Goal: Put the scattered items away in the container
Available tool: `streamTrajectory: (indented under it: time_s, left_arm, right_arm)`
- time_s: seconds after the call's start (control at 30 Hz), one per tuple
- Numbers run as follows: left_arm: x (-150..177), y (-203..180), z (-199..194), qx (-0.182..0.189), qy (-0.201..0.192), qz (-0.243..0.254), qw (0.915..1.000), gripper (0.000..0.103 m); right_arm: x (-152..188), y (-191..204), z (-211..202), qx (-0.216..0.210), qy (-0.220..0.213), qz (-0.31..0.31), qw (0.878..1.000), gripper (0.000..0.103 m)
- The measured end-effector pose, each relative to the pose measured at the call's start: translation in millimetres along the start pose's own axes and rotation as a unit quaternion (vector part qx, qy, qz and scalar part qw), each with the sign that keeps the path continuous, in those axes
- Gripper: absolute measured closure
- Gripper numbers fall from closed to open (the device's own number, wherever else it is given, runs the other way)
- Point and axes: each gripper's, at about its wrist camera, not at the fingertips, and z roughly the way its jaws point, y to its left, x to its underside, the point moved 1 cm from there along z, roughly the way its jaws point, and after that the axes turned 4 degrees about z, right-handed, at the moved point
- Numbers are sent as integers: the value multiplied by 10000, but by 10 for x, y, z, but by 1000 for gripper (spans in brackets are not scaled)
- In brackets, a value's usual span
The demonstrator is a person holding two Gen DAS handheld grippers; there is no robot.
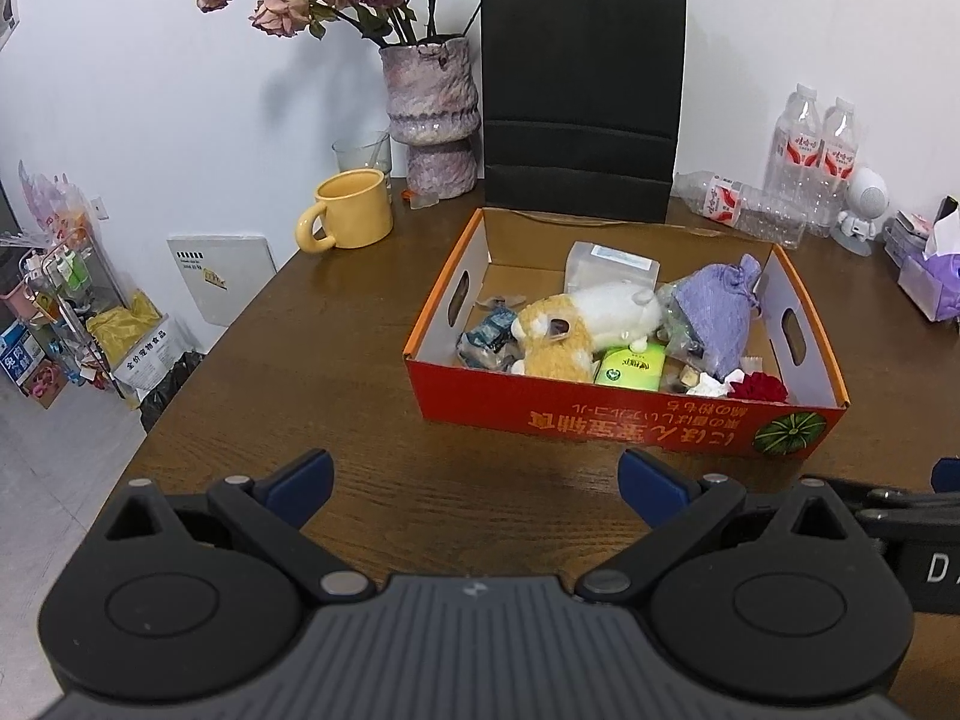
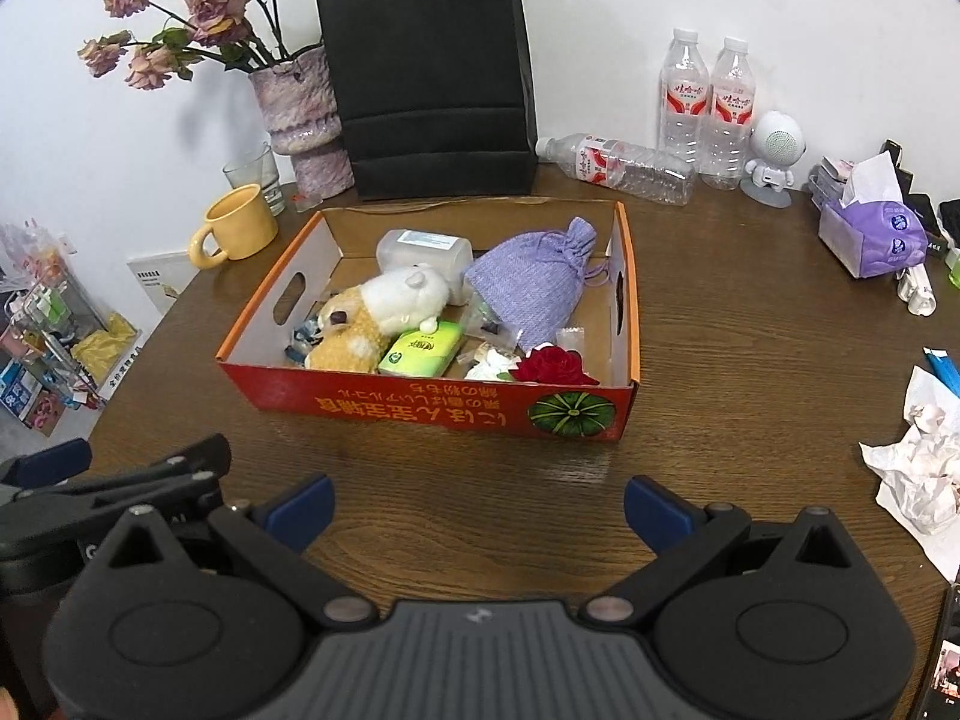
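An orange cardboard box [image 1: 624, 420] [image 2: 420, 405] stands on the brown table. It holds a plush hamster [image 1: 576, 324] [image 2: 384, 312], a purple cloth pouch [image 1: 717, 312] [image 2: 534, 282], a green tissue pack [image 1: 630, 366] [image 2: 423, 351], a red fabric flower [image 1: 759, 387] [image 2: 555, 366], a clear plastic case [image 1: 609, 264] [image 2: 423, 249] and small wrappers. My left gripper [image 1: 477, 489] is open and empty, just in front of the box. My right gripper [image 2: 477, 510] is open and empty, also in front of the box.
A yellow mug [image 1: 348, 210] [image 2: 237, 225], a glass, a vase of dried roses [image 1: 432, 114] [image 2: 300, 114] and a black paper bag [image 1: 579, 96] [image 2: 435, 72] stand behind the box. Water bottles [image 2: 705, 102], a robot figure, a purple tissue pack [image 2: 870, 237] and crumpled paper [image 2: 918, 468] lie right.
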Motion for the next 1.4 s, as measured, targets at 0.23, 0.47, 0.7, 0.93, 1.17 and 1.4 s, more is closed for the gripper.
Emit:
streamTrajectory:
  time_s: [0.23,0.47,0.7,0.93,1.17,1.4]
  left_arm:
    - [8,4,-5,-11,30,47,10000,0]
    - [15,25,5,60,45,99,9999,0]
    - [32,45,42,178,80,54,9998,0]
    - [48,64,49,188,76,39,9998,0]
    - [48,83,48,184,57,27,9998,0]
    - [43,85,45,184,58,22,9998,0]
  right_arm:
    - [7,5,-1,2,-3,0,10000,0]
    - [17,19,-5,6,-9,-8,10000,0]
    - [38,44,0,14,-16,-46,10000,0]
    - [47,62,-5,60,-48,-116,9999,0]
    - [53,59,4,52,-51,-126,9999,0]
    - [61,67,17,34,-18,-117,9999,0]
